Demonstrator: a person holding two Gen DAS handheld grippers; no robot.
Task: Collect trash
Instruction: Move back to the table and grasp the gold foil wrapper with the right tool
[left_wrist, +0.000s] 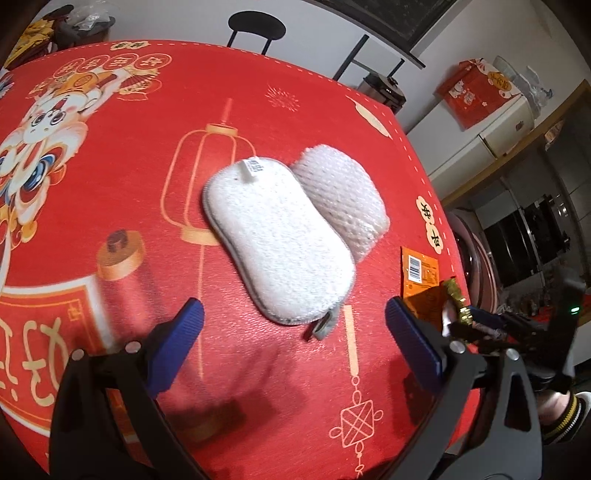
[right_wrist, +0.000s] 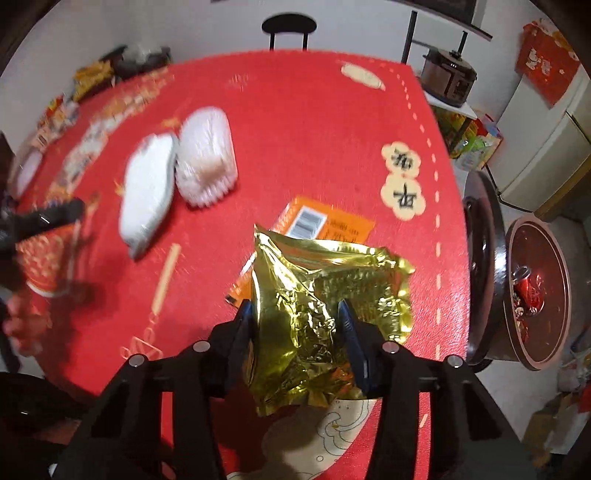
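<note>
My right gripper (right_wrist: 297, 325) is shut on a crumpled gold foil wrapper (right_wrist: 317, 302), which bulges out between the blue pads. An orange wrapper (right_wrist: 325, 221) with a barcode lies flat on the red tablecloth (right_wrist: 314, 129) just beyond and partly under it. In the left wrist view my left gripper (left_wrist: 293, 310) hangs open over the near end of a white sponge (left_wrist: 280, 243), touching nothing. A white mesh scrubber (left_wrist: 343, 195) leans against the sponge's far side. The orange wrapper (left_wrist: 421, 269) and the gold wrapper (left_wrist: 456, 302) show at that view's right edge.
A round dark bin (right_wrist: 535, 295) holding a crushed red can stands on the floor off the table's right edge. A black chair (left_wrist: 256, 26) is behind the table. Snack packets (right_wrist: 92, 77) sit at the far left corner. A rice cooker (right_wrist: 448, 74) and a fridge (right_wrist: 546, 147) are at the right.
</note>
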